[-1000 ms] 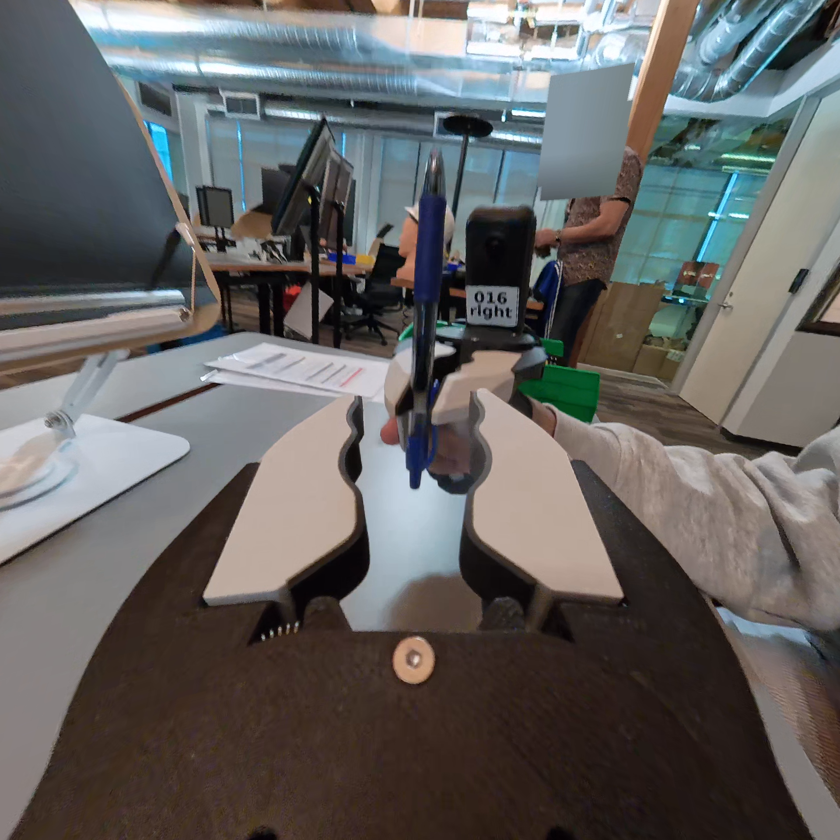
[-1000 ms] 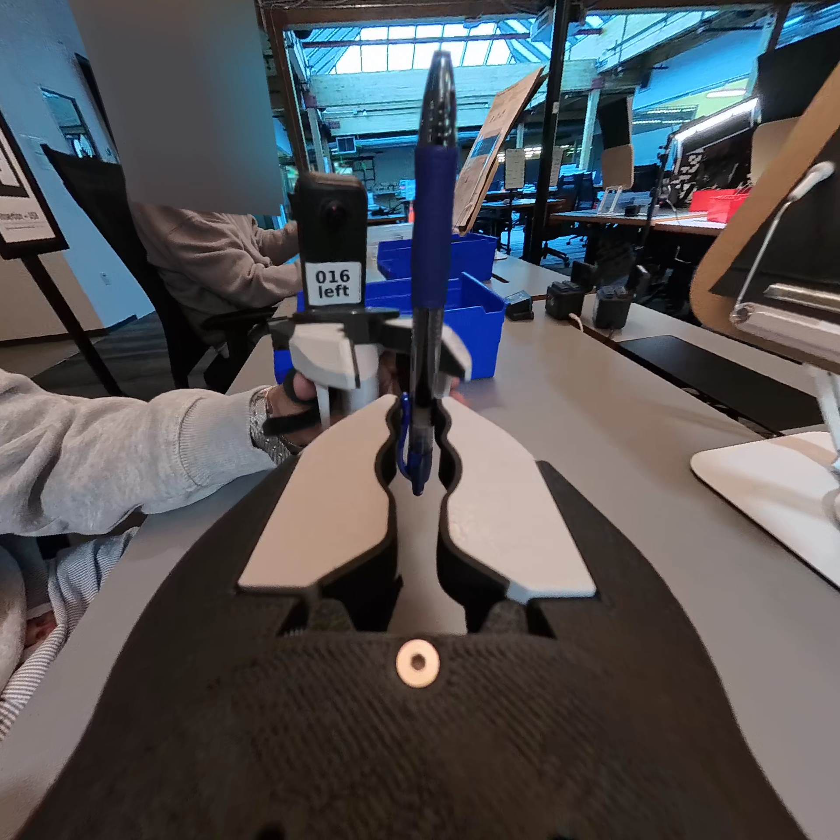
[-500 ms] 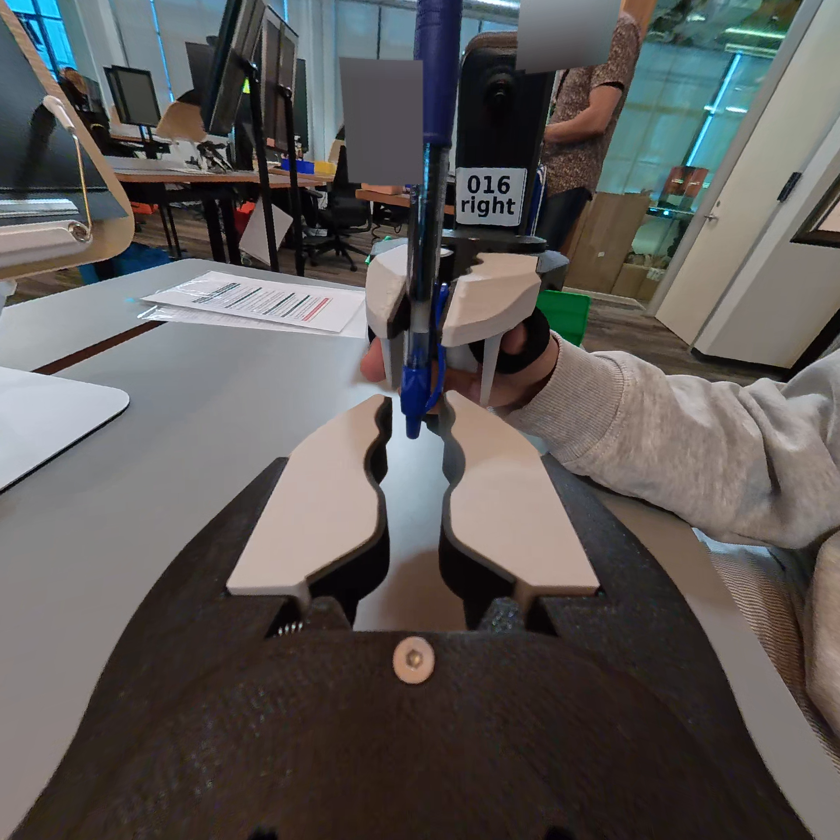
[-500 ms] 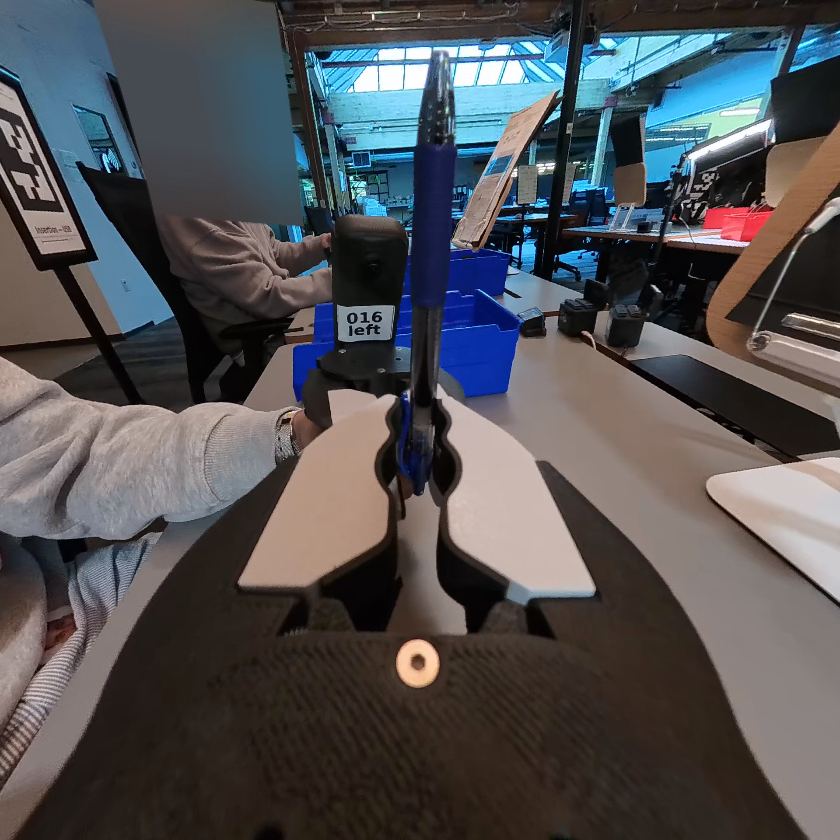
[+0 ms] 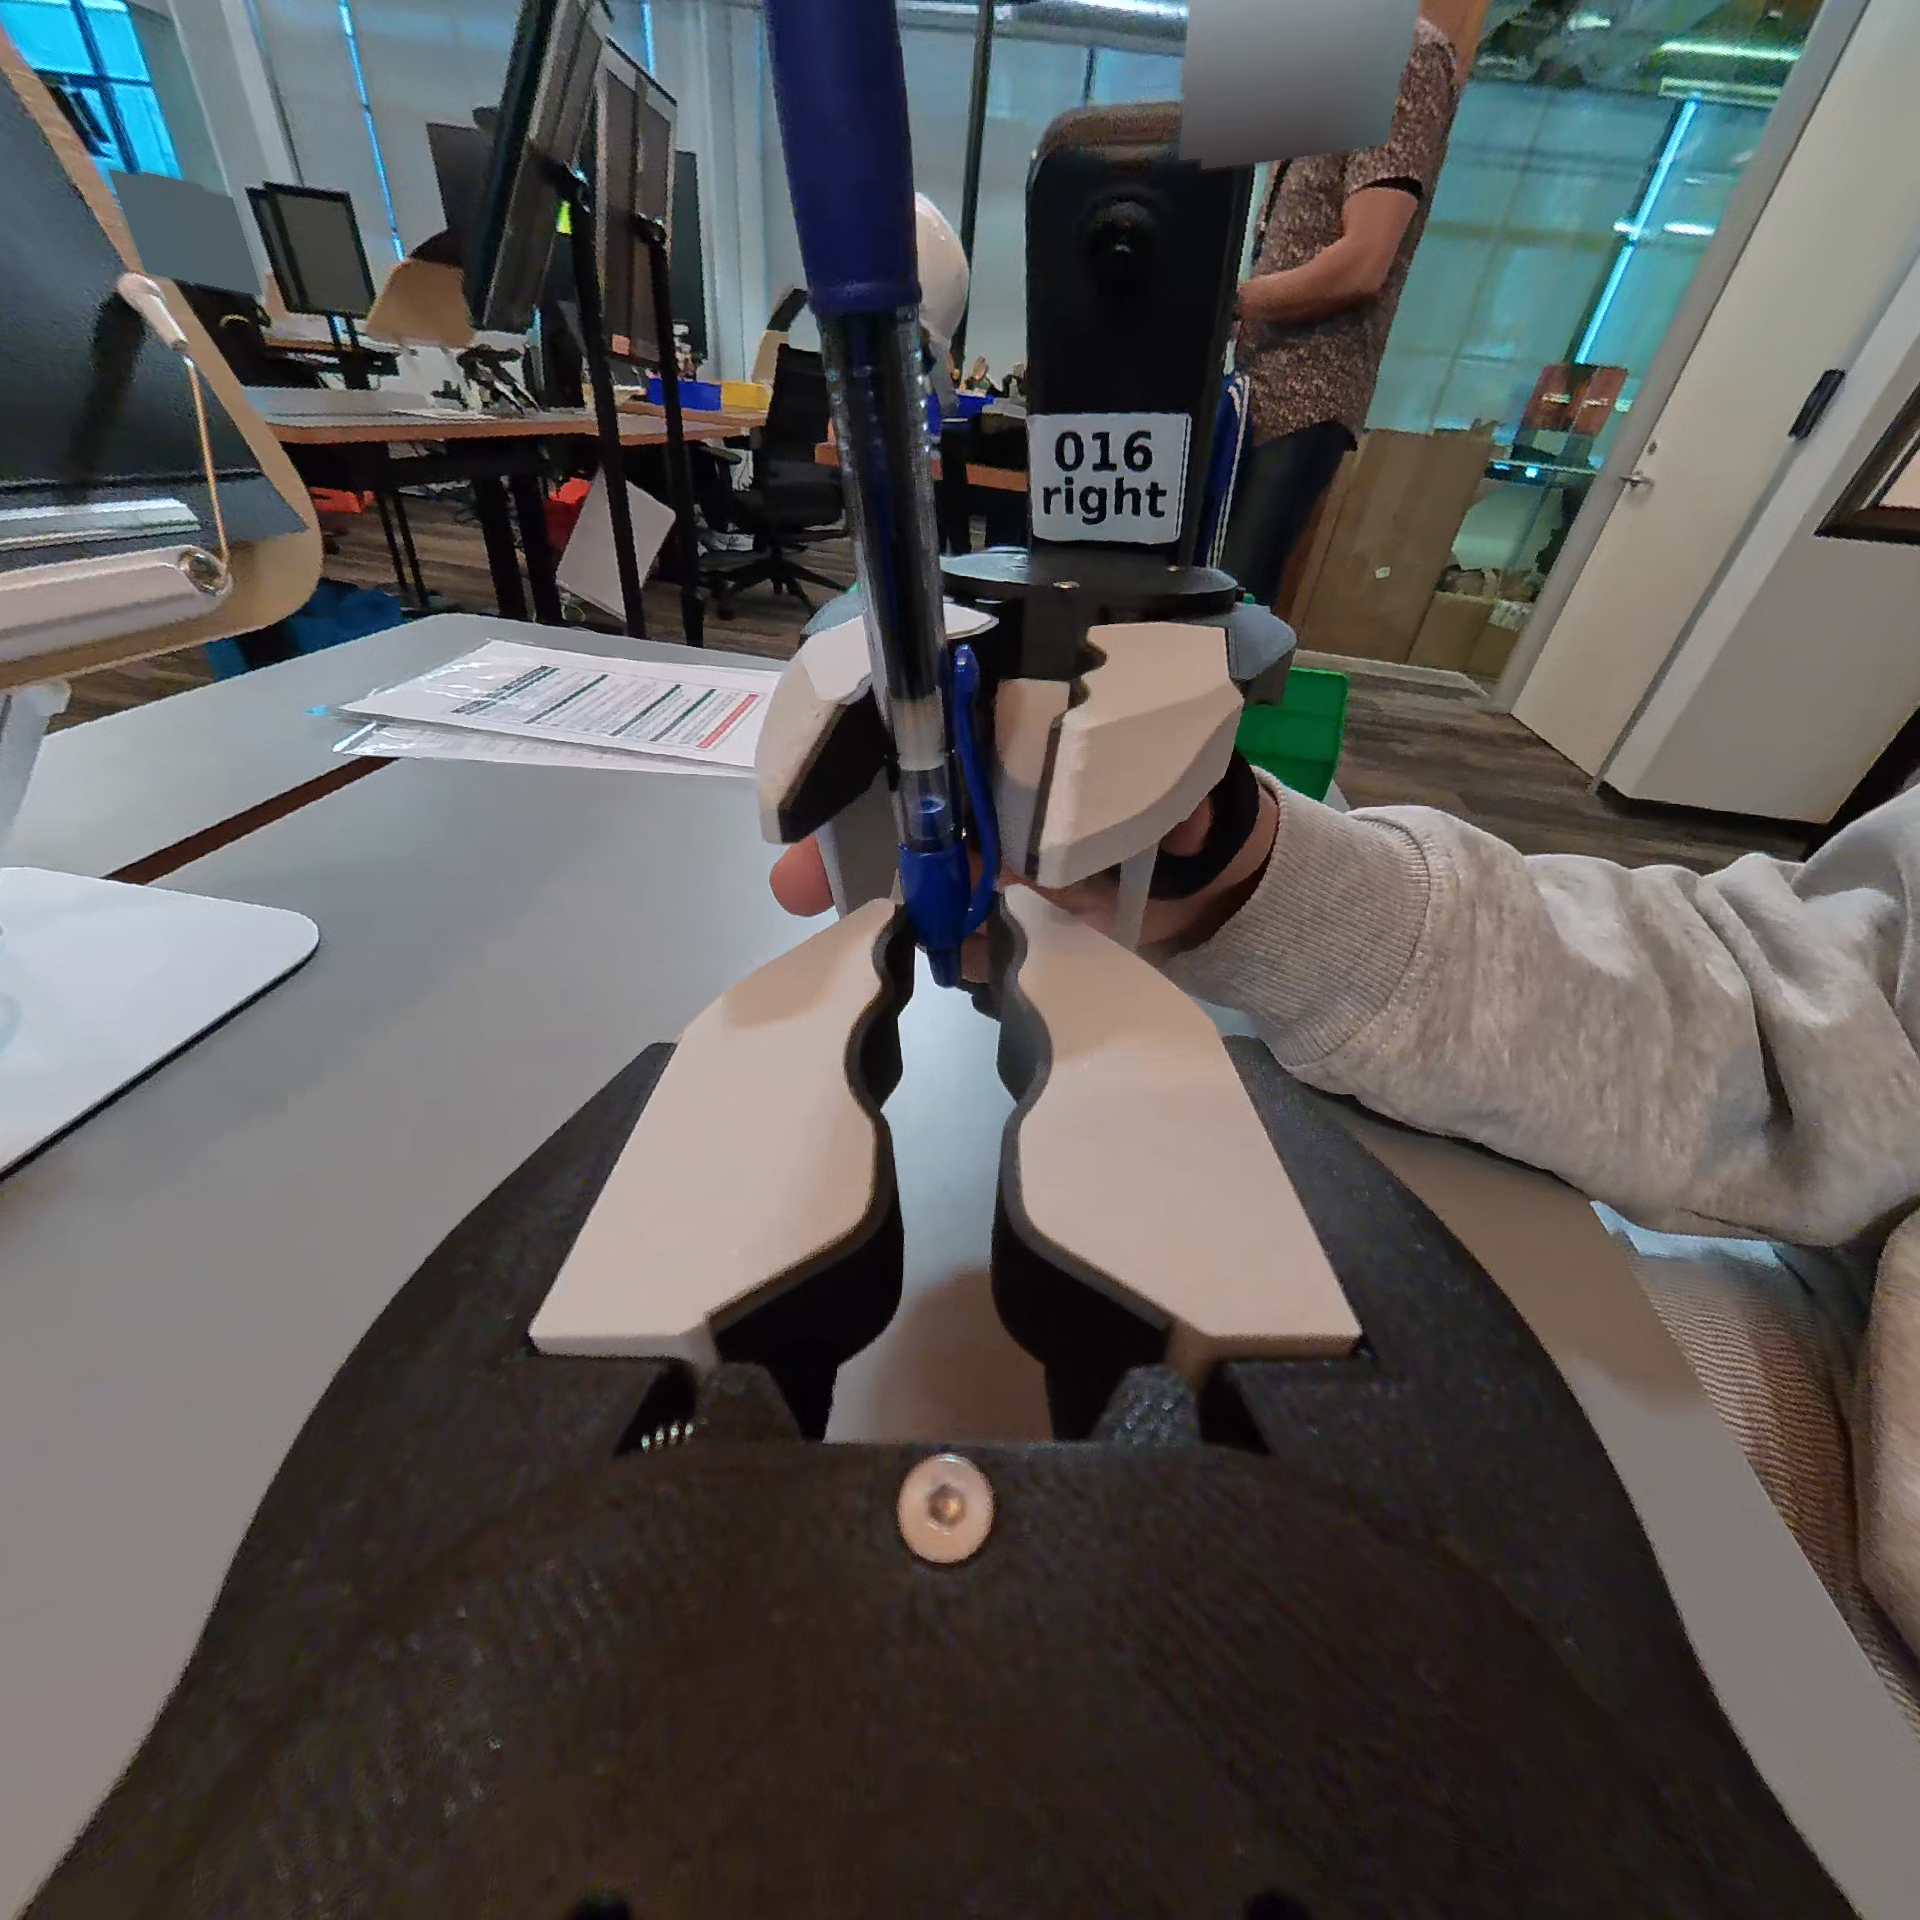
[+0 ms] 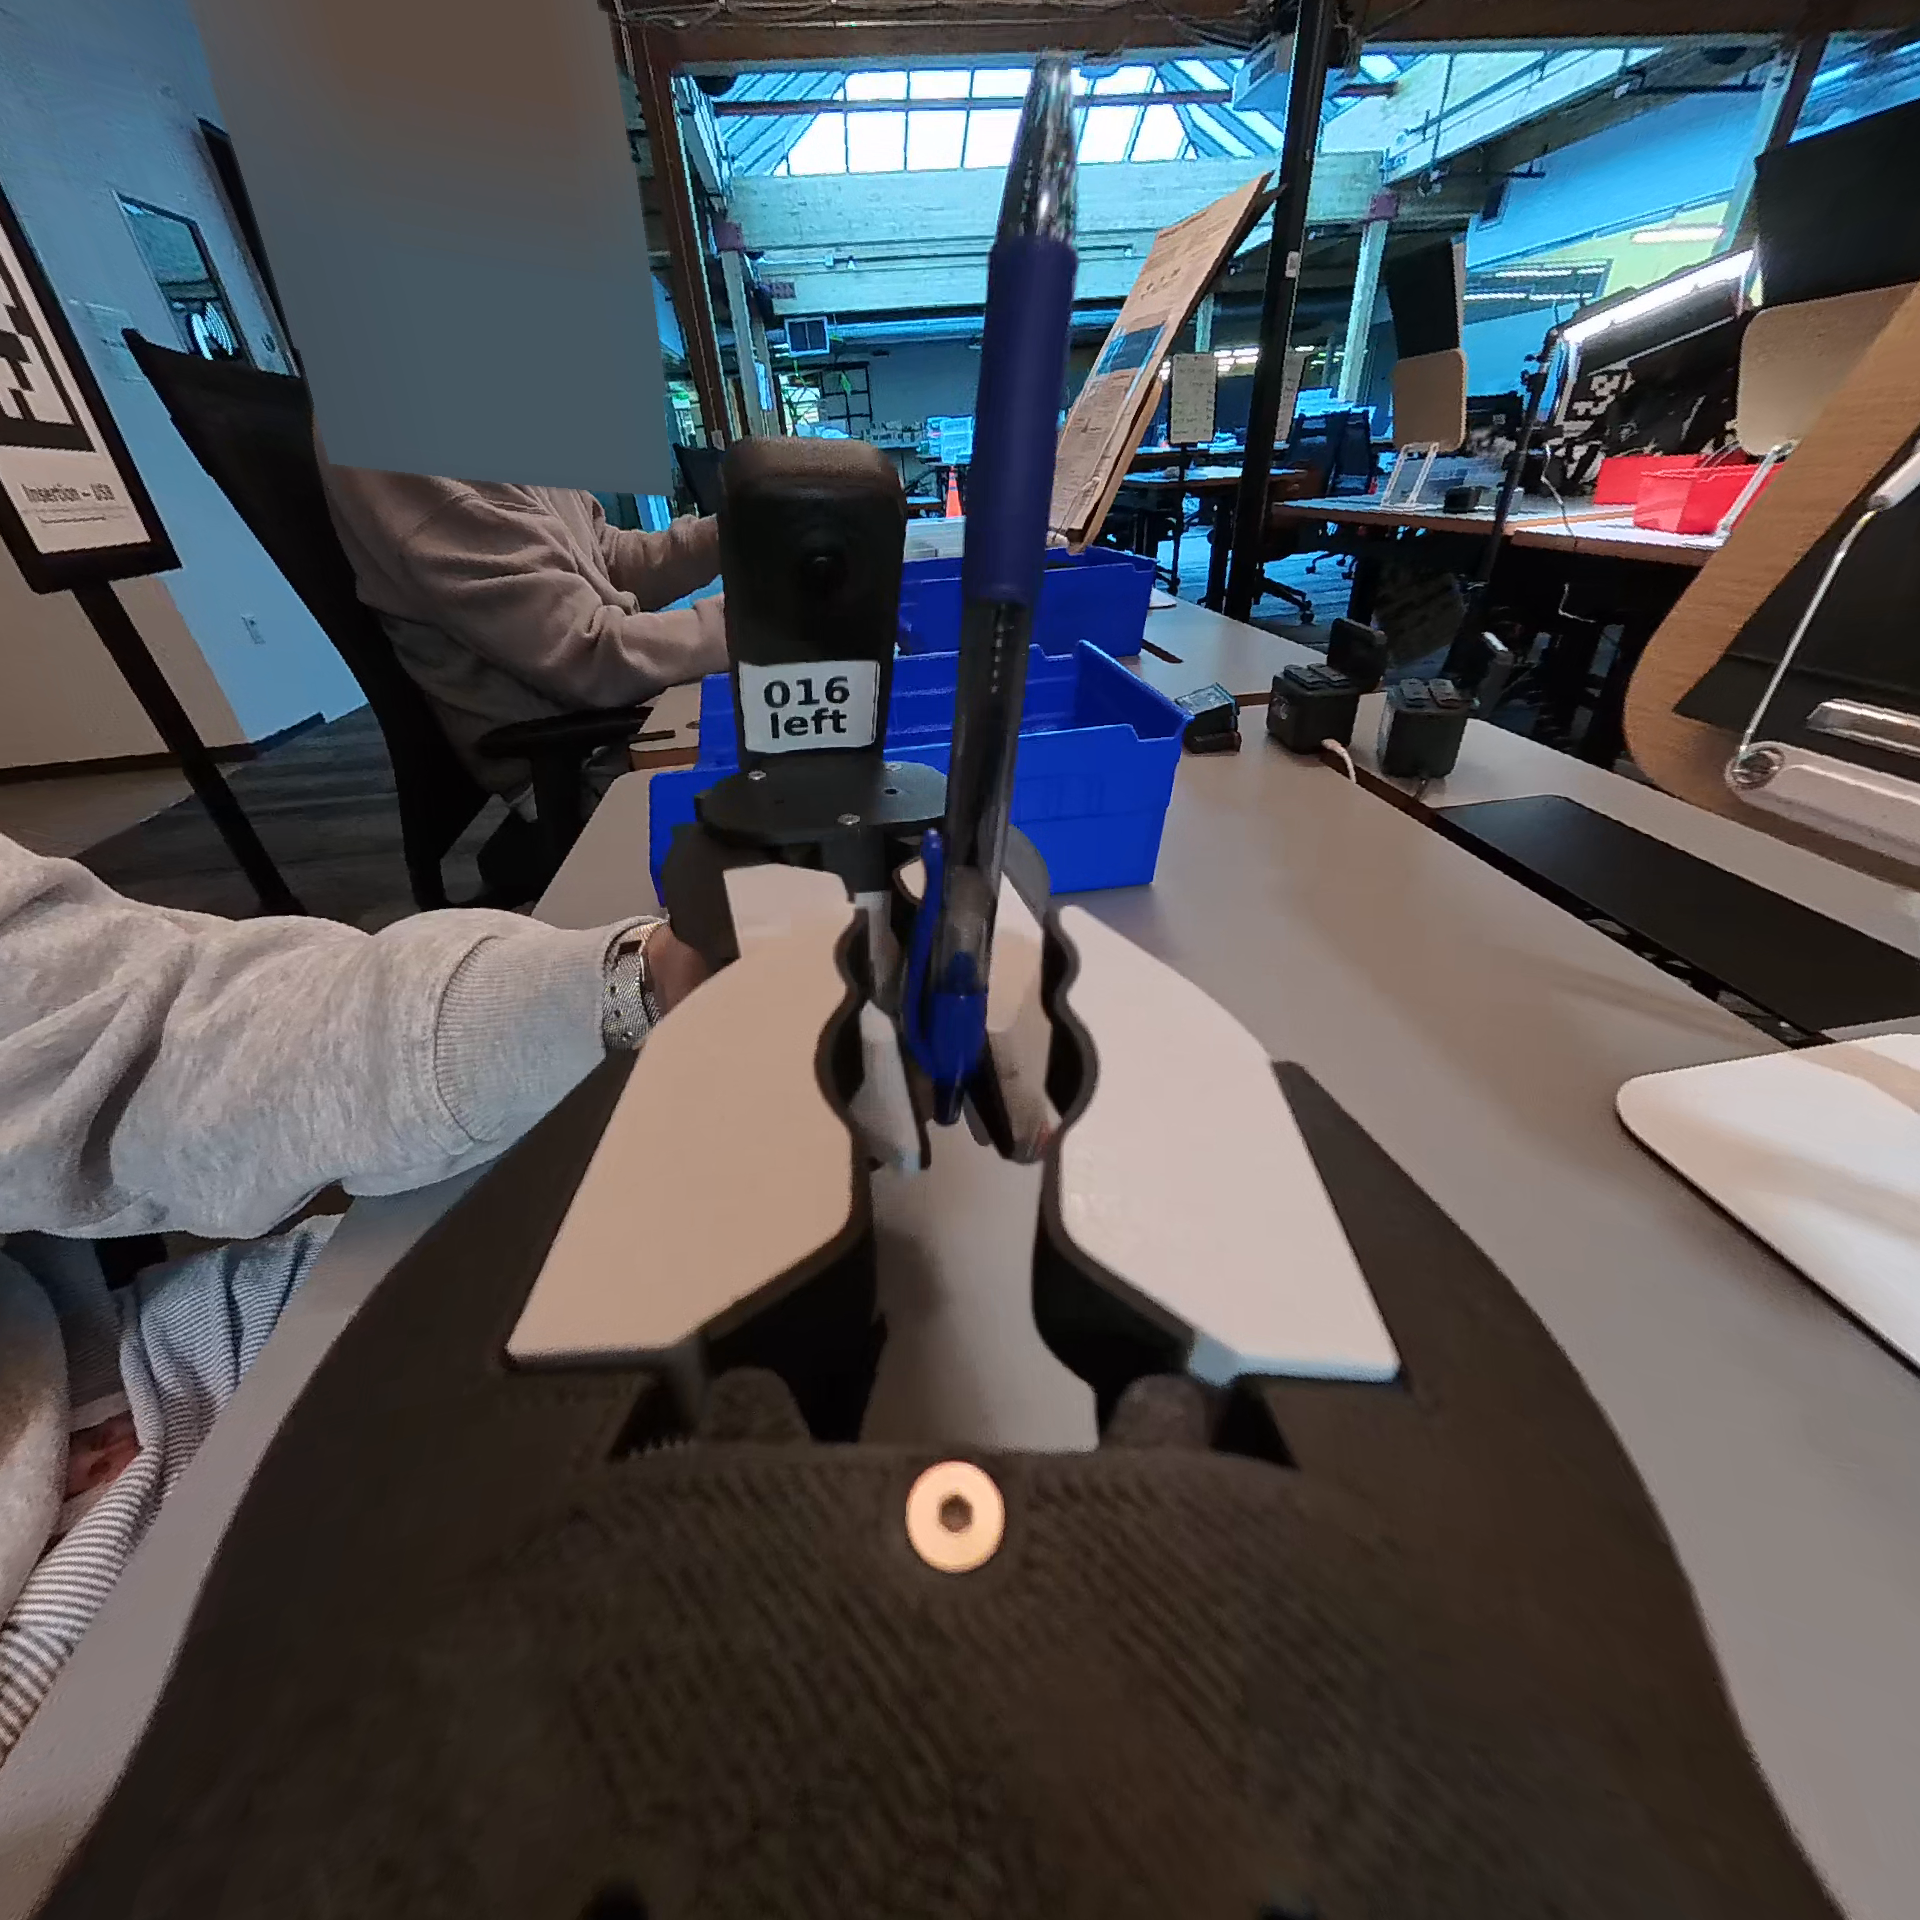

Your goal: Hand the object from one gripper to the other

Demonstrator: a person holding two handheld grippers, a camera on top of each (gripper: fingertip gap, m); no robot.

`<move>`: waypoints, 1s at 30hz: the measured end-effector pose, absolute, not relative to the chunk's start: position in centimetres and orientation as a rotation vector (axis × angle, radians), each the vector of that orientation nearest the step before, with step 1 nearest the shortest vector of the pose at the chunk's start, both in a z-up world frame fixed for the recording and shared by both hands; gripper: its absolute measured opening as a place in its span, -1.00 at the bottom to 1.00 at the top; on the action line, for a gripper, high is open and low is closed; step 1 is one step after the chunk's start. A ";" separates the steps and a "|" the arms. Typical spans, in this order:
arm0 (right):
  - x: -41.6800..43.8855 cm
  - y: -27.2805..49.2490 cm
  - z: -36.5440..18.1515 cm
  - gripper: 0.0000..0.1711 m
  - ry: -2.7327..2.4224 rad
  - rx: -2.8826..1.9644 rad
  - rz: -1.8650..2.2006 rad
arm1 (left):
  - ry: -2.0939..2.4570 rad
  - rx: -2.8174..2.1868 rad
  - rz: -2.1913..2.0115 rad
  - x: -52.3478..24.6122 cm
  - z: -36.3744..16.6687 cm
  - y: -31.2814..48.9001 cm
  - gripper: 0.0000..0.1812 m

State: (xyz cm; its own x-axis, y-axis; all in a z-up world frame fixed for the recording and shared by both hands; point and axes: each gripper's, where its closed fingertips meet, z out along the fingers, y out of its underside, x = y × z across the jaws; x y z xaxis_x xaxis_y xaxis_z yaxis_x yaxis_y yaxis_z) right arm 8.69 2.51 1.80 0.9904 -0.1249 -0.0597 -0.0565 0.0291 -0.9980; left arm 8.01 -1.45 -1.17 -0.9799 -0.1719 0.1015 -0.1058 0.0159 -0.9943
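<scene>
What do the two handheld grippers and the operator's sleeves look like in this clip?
Both the left gripper and the right gripper have a black textured body, pale grey wavy-edged fingers with black pads, and a silver screw. Each carries a black camera block with a white label. The arms wear light grey knit sleeves; a watch band shows at the left wrist.

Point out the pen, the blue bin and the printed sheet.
pen (image 5: 902, 582), left wrist view, on its clear barrel.
blue bin (image 6: 1091, 790), right wrist view, on its front wall.
printed sheet (image 5: 582, 707), left wrist view, on its middle.
</scene>
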 end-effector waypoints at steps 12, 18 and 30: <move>9.8 -0.7 5.7 -0.50 0.197 -1.305 -0.105 | 2.382 -0.238 -1.986 7.1 -3.7 -2.7 -0.86; 9.5 -1.5 6.8 -0.48 0.185 -1.257 -0.124 | 2.407 -0.242 -1.959 7.2 -4.4 -2.9 -0.86; 9.4 -2.4 7.7 -0.88 0.198 -1.245 -0.183 | 2.448 -0.225 -1.898 7.1 -5.4 -3.3 -0.85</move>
State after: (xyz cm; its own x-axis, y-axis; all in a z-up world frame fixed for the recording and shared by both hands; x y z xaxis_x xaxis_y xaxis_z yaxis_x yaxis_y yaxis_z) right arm 9.44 -2.38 7.71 0.9684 -0.2446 -0.0496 0.0296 0.3100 -0.9503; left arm 7.13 -3.28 -5.44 -0.9888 -0.1362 0.0604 -0.0924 0.2427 -0.9657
